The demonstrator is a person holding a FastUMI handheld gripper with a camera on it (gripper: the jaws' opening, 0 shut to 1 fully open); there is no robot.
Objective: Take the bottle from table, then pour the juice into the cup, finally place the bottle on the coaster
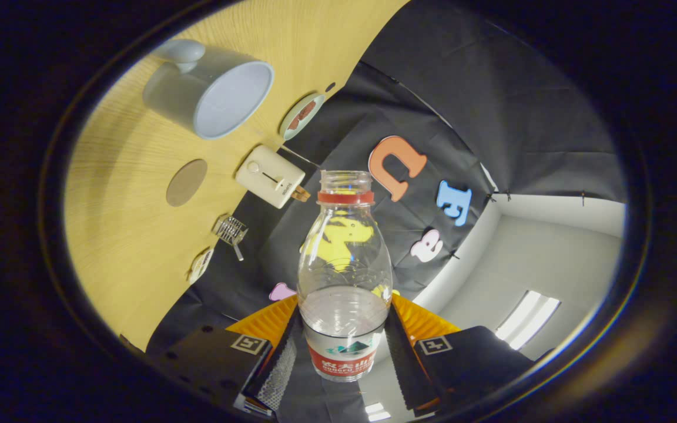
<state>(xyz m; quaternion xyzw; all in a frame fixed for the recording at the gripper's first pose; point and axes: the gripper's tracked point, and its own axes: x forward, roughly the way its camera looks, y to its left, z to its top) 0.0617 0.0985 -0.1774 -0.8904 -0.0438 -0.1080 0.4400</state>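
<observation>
My gripper [343, 352] is clamped on the uncapped bottle [344, 264], its long axis pointing straight ahead, the cup [215, 94] lying well off at upper left.

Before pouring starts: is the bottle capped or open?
Open. The bottle, held between the gripper fingers, shows a bare threaded neck above its red ring, with no cap.

Bottle [344, 276] between the jaws; cup [212, 91], coaster [186, 183] and toaster [270, 176] beyond on the table [121, 247]
</observation>
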